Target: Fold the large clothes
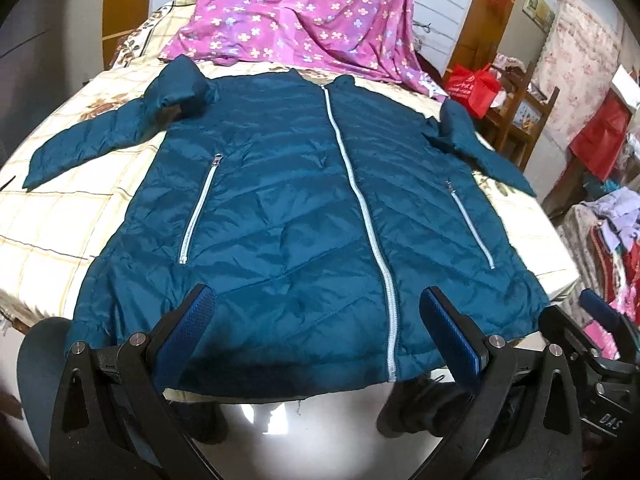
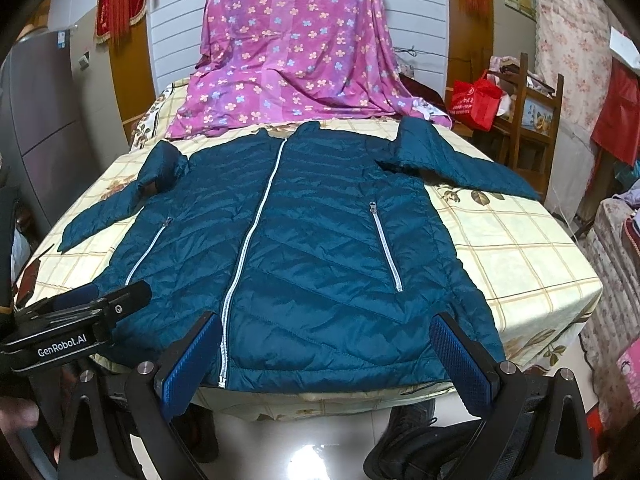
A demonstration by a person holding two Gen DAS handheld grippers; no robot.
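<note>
A teal quilted jacket (image 1: 288,184) (image 2: 304,240) lies flat, front up, on a bed with a cream checked sheet (image 1: 60,208) (image 2: 528,264). Its white front zipper (image 1: 360,200) (image 2: 256,224) is closed and the hem faces me. Both sleeves spread sideways, each bent near the shoulder. My left gripper (image 1: 316,300) hovers open just above the hem, fingers either side of the zipper's lower end. My right gripper (image 2: 324,326) hovers open over the hem's right half. Neither holds anything. The left gripper's body (image 2: 80,320) shows at the right wrist view's left edge.
A pink flowered cloth (image 1: 304,12) (image 2: 296,52) drapes over the bed's far end. A wooden chair (image 2: 532,120) with a red bag (image 2: 476,100) stands right of the bed, beside piles of fabric (image 1: 608,240). Shiny floor and dark shoes (image 2: 408,440) lie below the bed's near edge.
</note>
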